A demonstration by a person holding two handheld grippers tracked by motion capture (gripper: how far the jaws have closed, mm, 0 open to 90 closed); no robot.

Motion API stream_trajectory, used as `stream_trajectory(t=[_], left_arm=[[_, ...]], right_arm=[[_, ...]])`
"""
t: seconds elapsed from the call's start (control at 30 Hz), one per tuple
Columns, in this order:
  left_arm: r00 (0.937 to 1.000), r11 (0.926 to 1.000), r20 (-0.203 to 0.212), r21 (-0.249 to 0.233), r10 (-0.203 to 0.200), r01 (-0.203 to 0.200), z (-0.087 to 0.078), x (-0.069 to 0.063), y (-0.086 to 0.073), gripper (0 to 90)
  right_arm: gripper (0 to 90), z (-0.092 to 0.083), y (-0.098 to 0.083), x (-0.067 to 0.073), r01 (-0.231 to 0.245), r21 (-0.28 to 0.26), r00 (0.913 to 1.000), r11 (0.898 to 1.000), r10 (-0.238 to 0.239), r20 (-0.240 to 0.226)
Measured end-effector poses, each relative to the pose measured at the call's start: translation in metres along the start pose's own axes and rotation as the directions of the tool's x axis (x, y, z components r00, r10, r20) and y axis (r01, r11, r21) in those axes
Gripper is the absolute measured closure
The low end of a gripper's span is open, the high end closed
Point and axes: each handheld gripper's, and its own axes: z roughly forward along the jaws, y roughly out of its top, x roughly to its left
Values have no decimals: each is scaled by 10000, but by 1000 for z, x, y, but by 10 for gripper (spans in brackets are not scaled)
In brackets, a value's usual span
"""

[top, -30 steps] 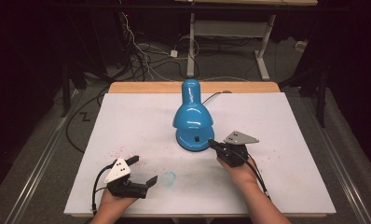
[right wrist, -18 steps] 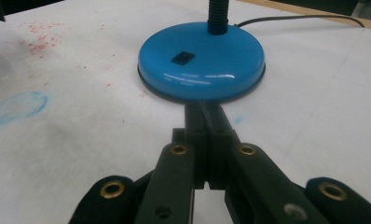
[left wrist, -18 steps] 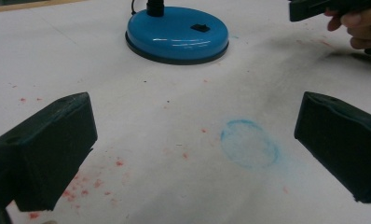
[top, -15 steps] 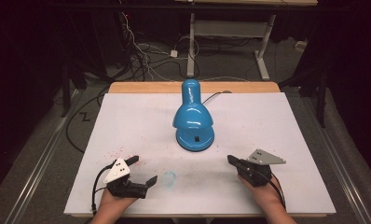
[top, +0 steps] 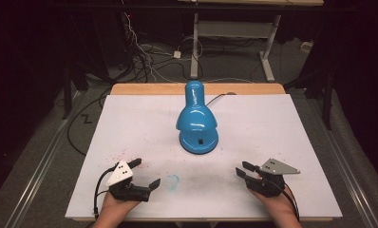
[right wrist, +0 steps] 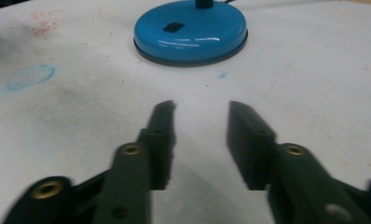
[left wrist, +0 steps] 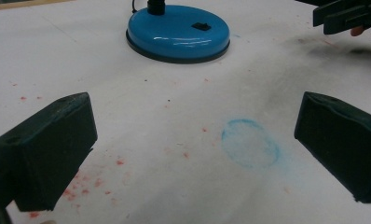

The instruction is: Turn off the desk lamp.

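Blue desk lamp (top: 197, 118) stands untouched mid-table (top: 291, 123); my left hand-held gripper (top: 144, 175) gapes wide, right hand-held gripper (top: 240, 169) slightly apart, both empty, nothing begun.

Dark room beyond the table (top: 130, 118): grey floor (top: 49, 142), tangled cables (top: 144, 57), a white-legged desk (top: 268, 52) further back.

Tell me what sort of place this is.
Probably a lab or workshop set up for recording. A white-covered worktable, stained with red specks and a blue ring, holds a glossy blue desk lamp; loose cables trail over the dark floor beside a metal-framed bench.
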Motion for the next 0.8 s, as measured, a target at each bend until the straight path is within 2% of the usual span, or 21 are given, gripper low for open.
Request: stream_trajectory(t=[0.07,0.17,0.27,0.43,0.53,0.7,0.73,0.77,0.8], left_arm=[[10000,10000,11,39,80,-80,0,1,0,0],[9998,9998,19,112,189,-189,-1,1,0,0],[9999,9999,55,67,107,-108,0,1,0,0],[9998,9997,40,106,213,-214,-1,1,0,0],[9993,9991,6,223,373,-373,-1,2,1,0],[9996,9993,-75,248,265,-263,0,1,1,0],[9992,9990,-192,313,338,-332,0,2,2,0],[9950,9961,-652,507,758,-725,-1,2,4,0],[9909,9973,-1214,518,576,-517,-2,0,6,0]], right_arm=[[457,1,0,-1,-118,88,9999,9999,118,-24],[316,1,0,-1,68,217,10000,9997,-69,35],[170,-1,-1,-2,61,33,9999,10000,-62,94],[6,-6,-2,-5,-109,-437,9995,9990,121,284],[5,-12,-2,-6,18,-871,9988,9962,25,484],[5,-13,-1,-8,-150,-969,9979,9952,210,615],[5,-13,-1,-8,-208,-977,9978,9950,268,604],[5,-13,-1,-8,-188,-959,9978,9952,248,618],[5,-13,-1,-8,-163,-945,9977,9954,224,640]])
